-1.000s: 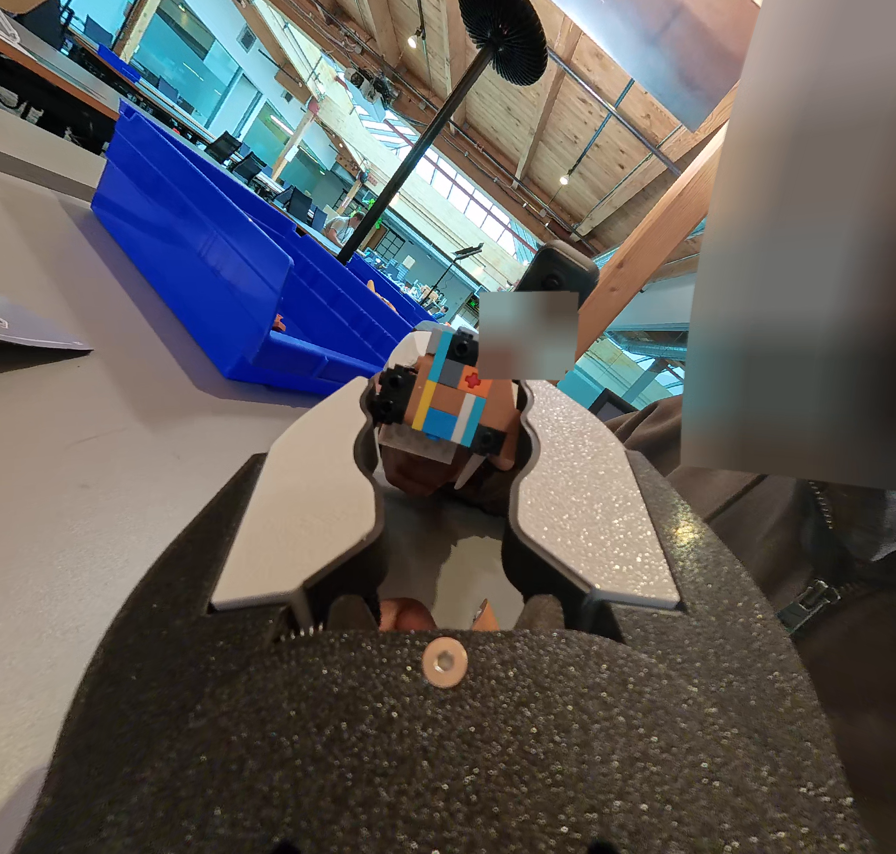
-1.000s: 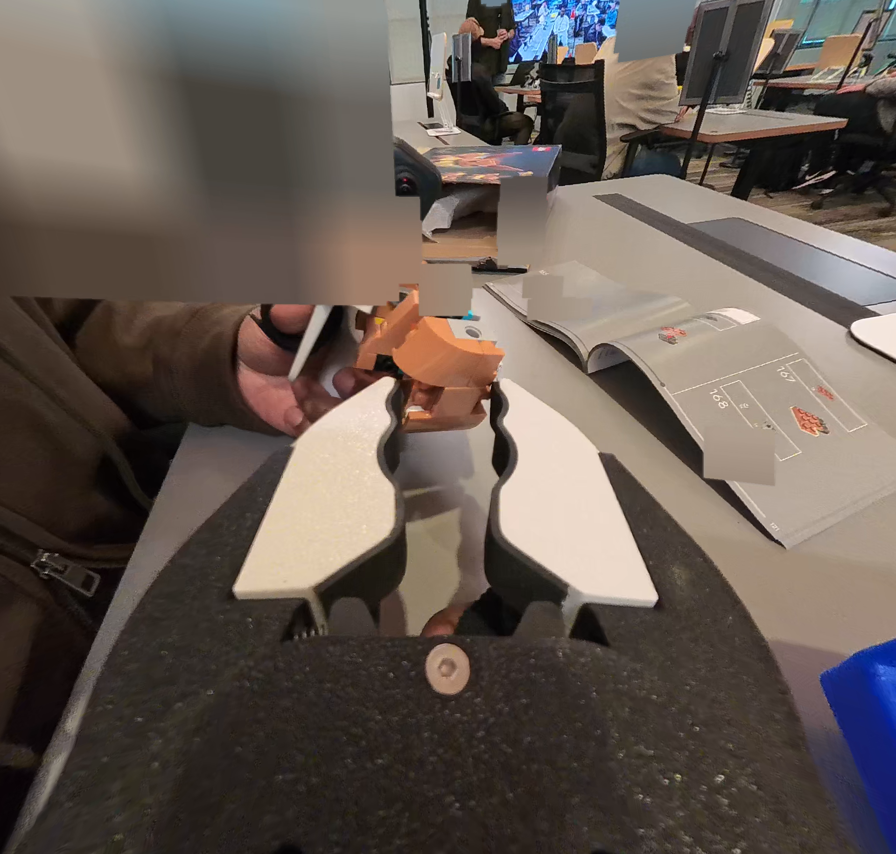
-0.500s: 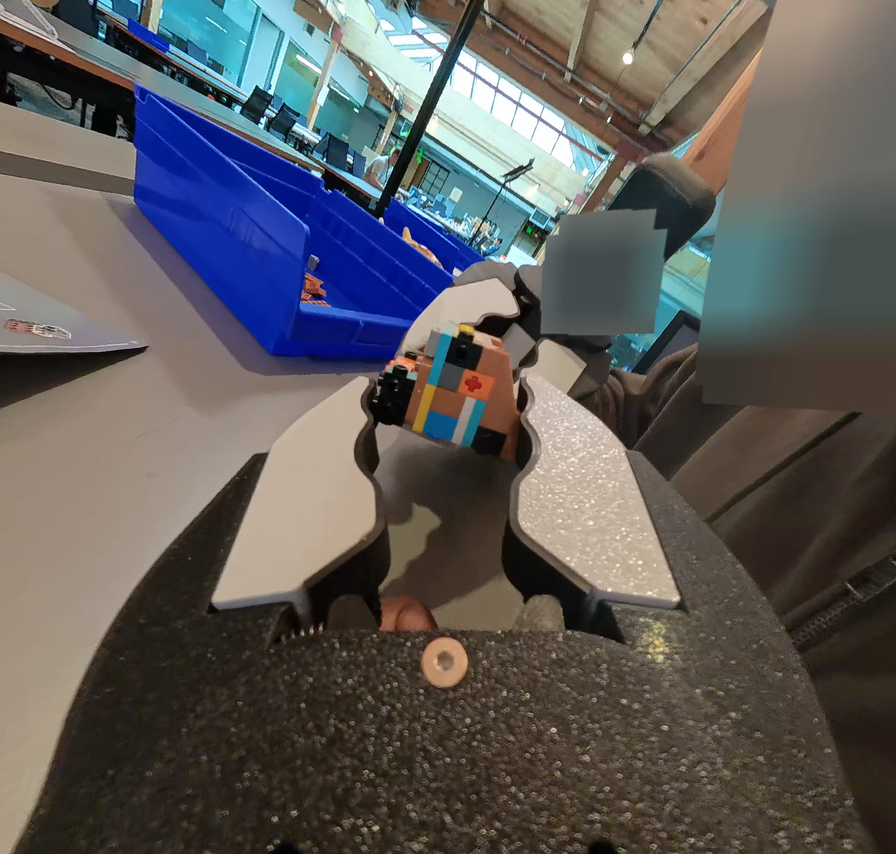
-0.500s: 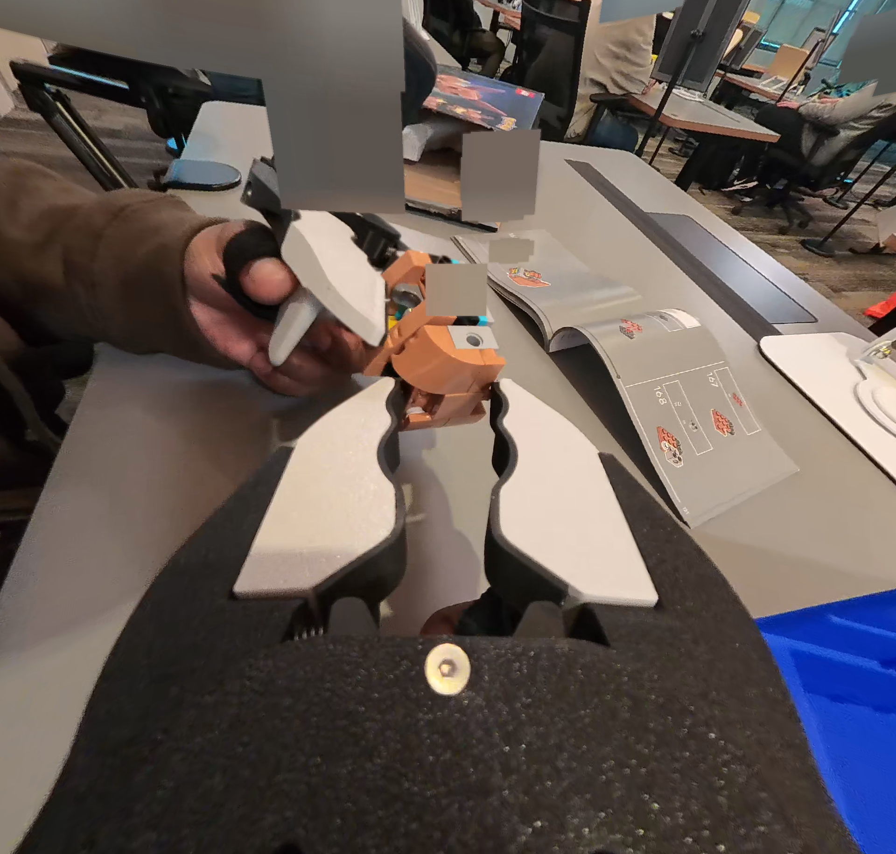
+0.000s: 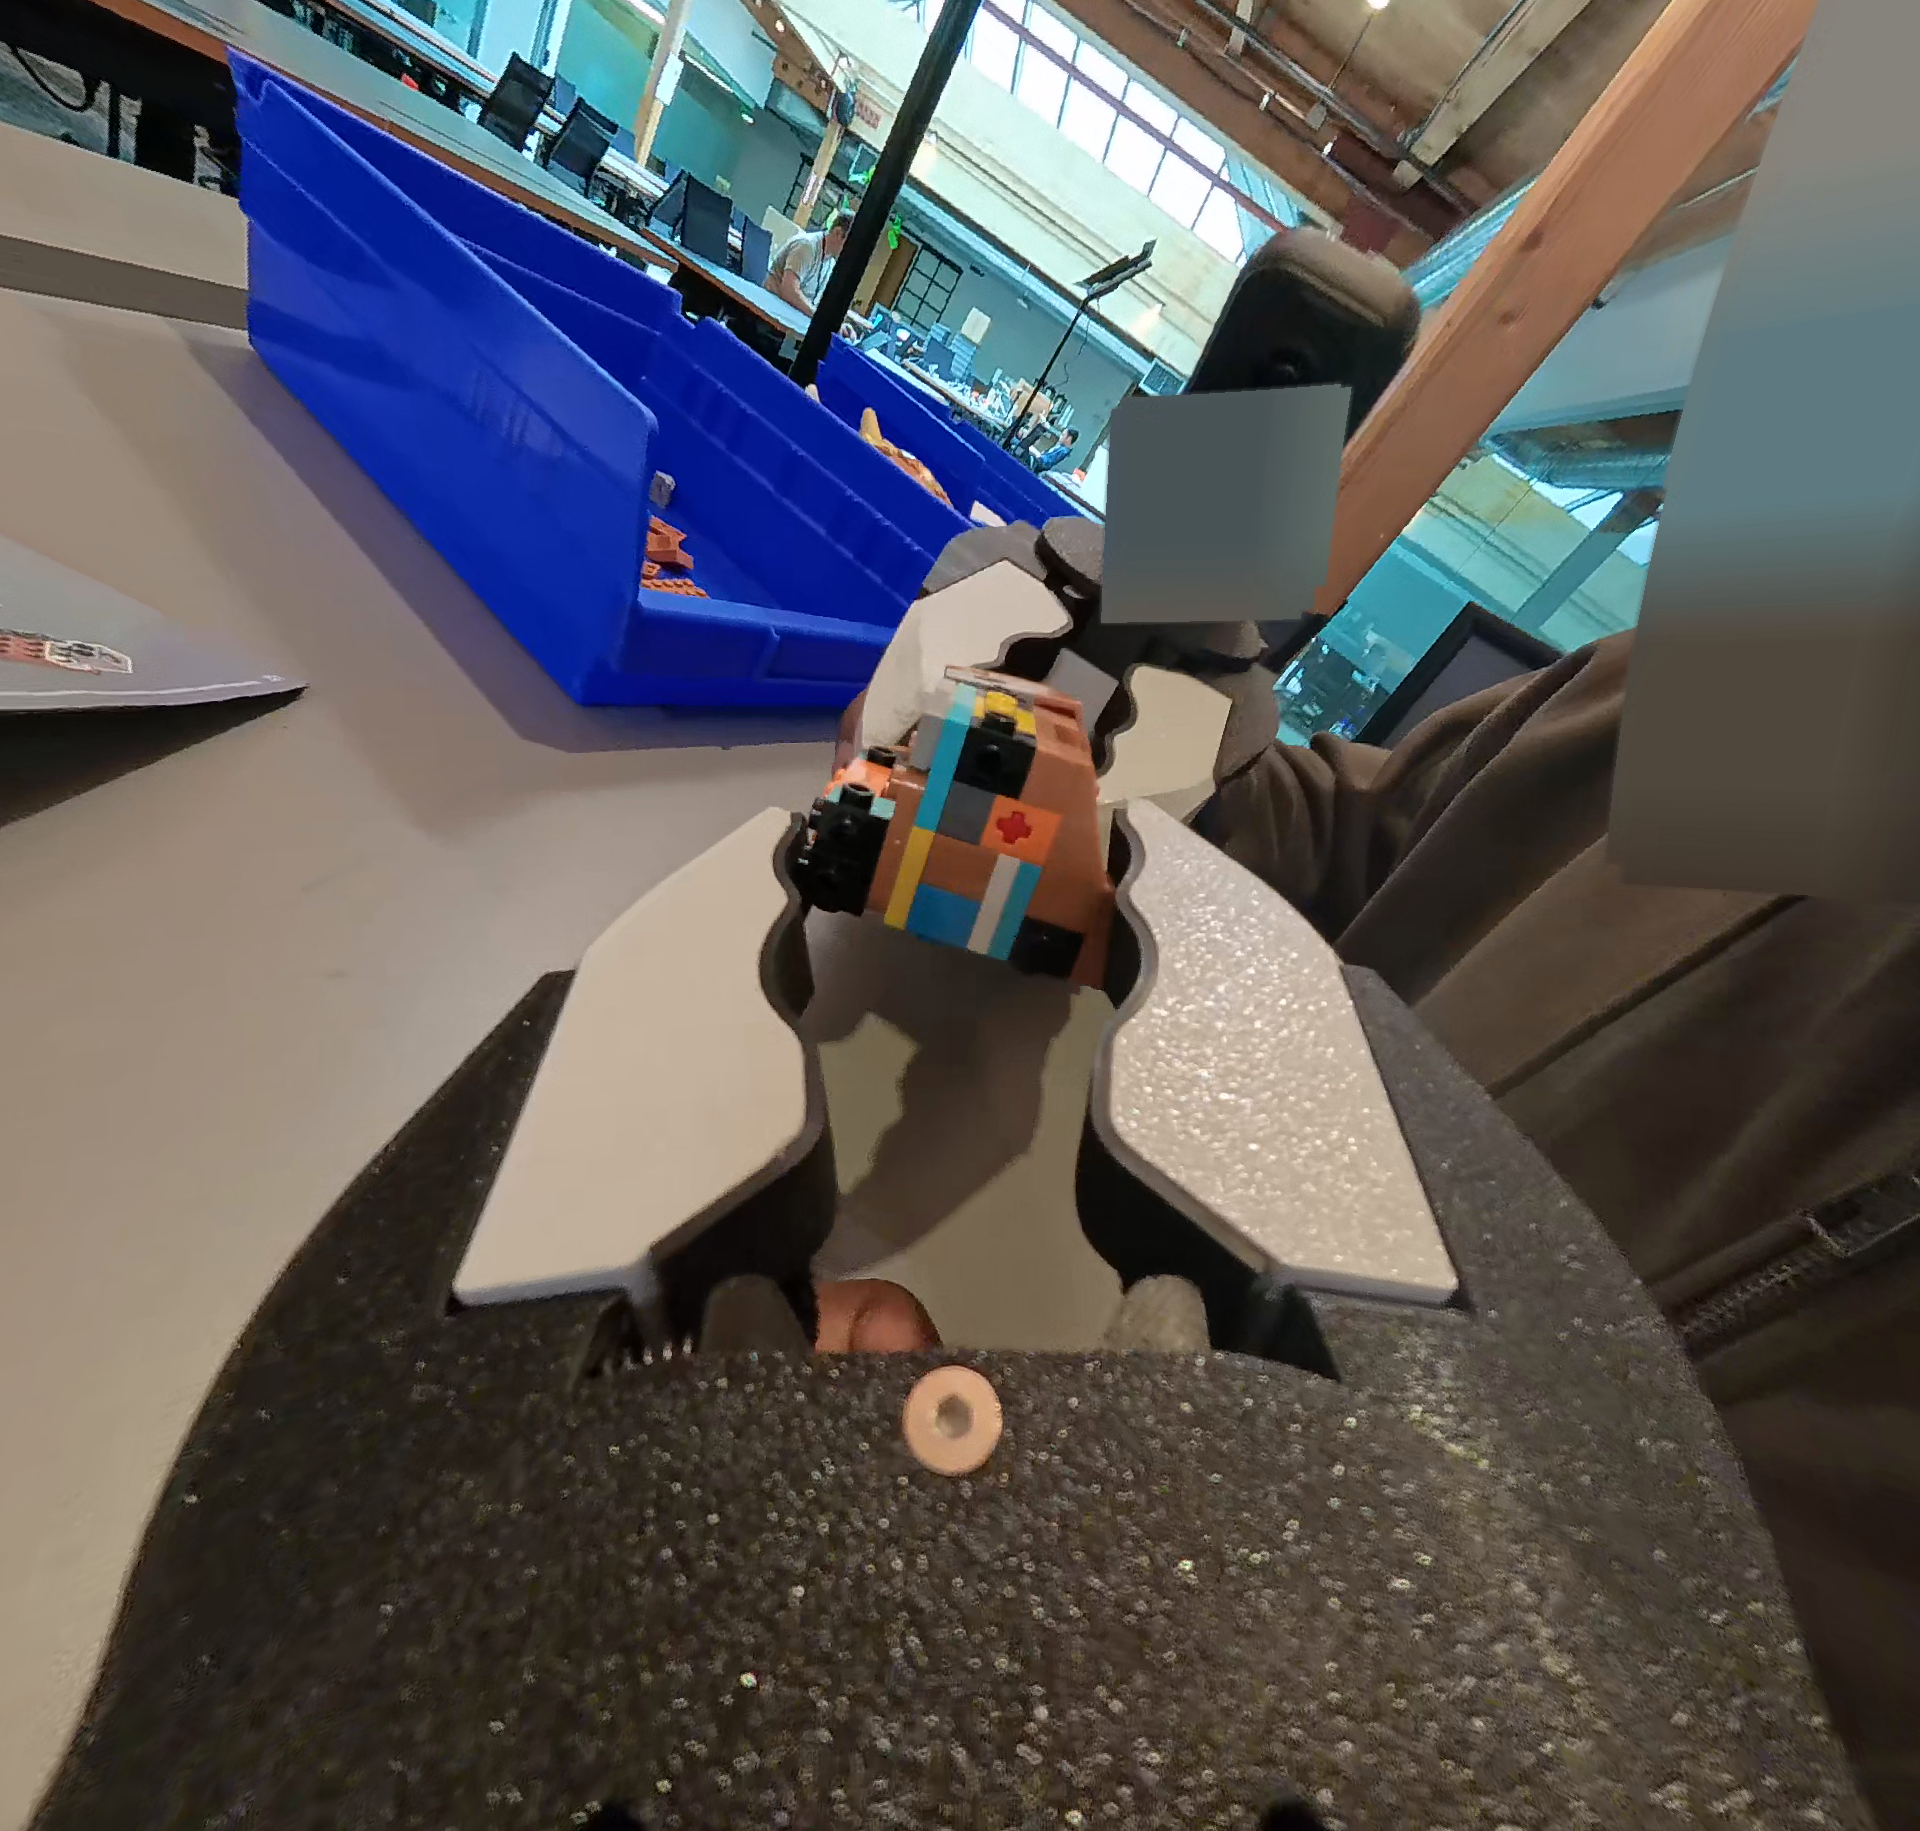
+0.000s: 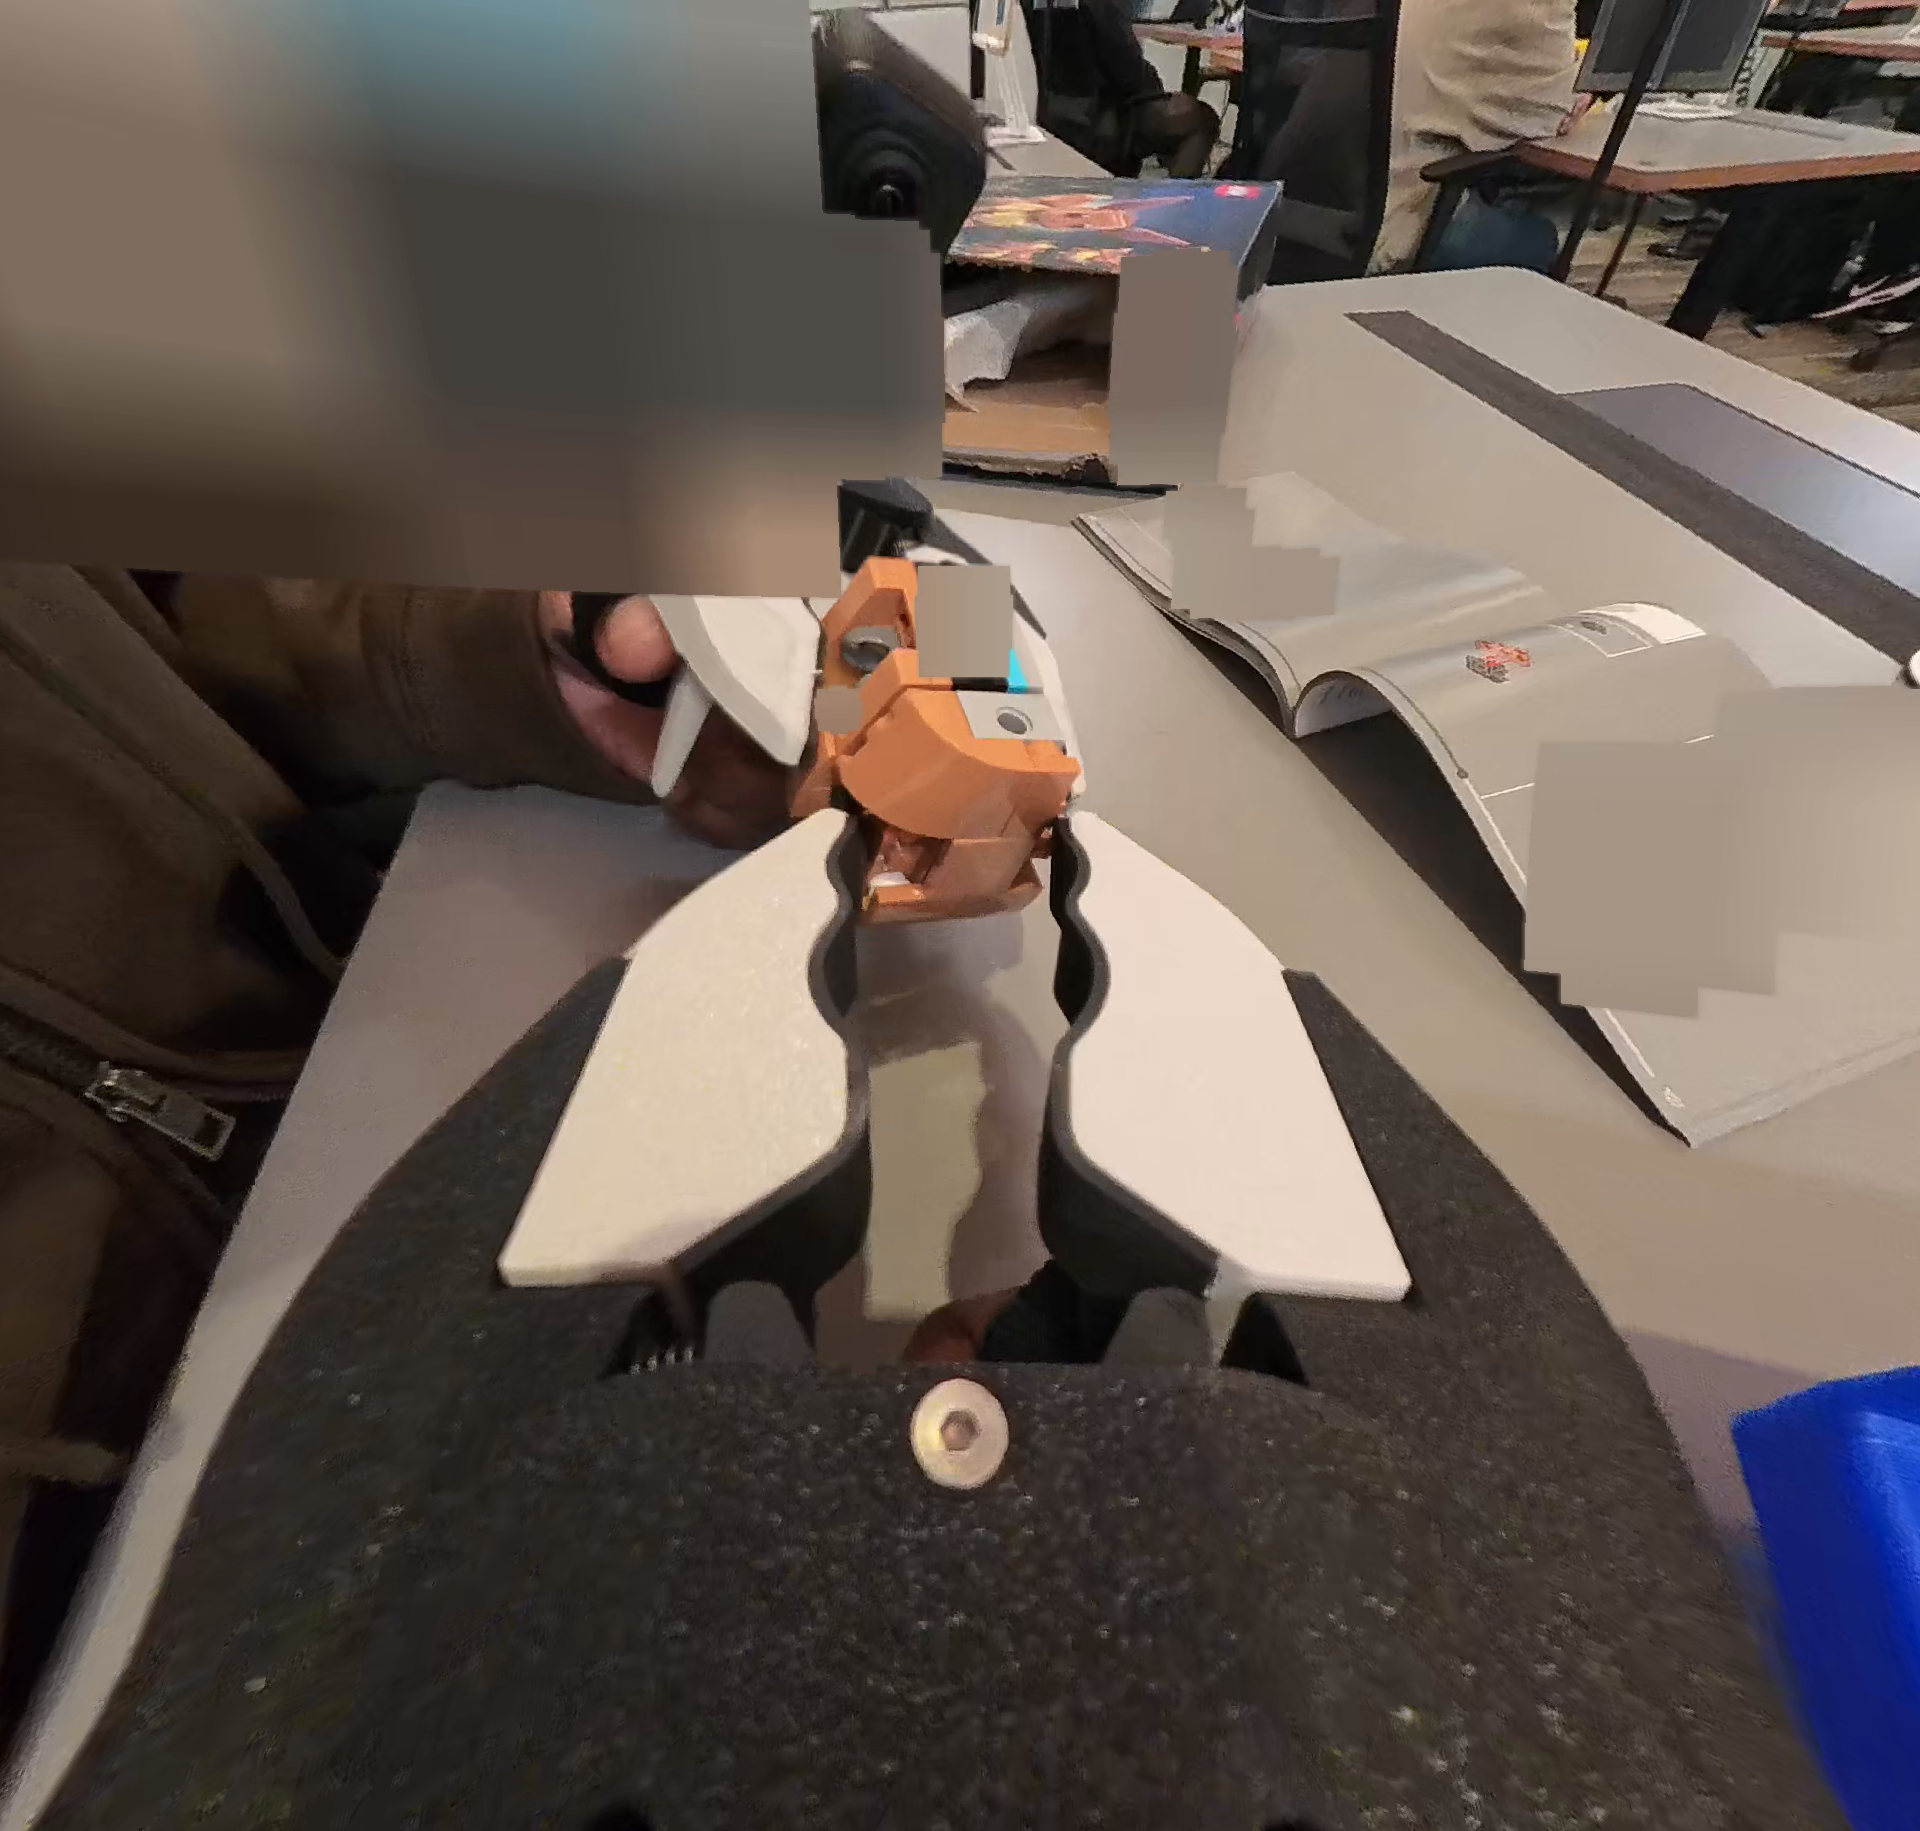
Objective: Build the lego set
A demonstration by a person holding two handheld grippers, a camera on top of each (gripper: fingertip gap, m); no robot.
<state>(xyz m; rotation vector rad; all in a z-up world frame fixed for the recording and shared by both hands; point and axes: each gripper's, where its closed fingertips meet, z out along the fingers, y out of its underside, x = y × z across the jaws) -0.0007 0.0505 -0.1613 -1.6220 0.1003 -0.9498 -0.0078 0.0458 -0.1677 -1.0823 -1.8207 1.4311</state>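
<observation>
A small lego model (image 5: 966, 867) of orange-brown bricks with blue, yellow, black and grey pieces is held above the grey table (image 5: 260, 950) between both grippers. My left gripper (image 5: 954, 846) is shut on its near end at the fingertips. Behind it in the left wrist view, the right gripper (image 5: 1039, 680) closes around the far end. In the right wrist view my right gripper (image 6: 956, 841) is shut on the model's (image 6: 935, 773) rounded orange-brown side. The left gripper's white finger (image 6: 758, 669), with a hand on it, shows at the model's far left.
A blue bin (image 5: 447, 410) holding several brown bricks (image 5: 665, 555) stands at the back of the table; its corner (image 6: 1839, 1532) shows at lower right. An open instruction booklet (image 6: 1455, 742) lies to the right, a set box (image 6: 1112, 223) behind it. A person's brown jacket (image 6: 156, 846) is close. Only a small space, under 4 cm, lies between the two pairs of fingers.
Both grippers have kept hold of the model while swinging and tilting together. The right gripper's fingers have come into the left wrist view behind the model.
</observation>
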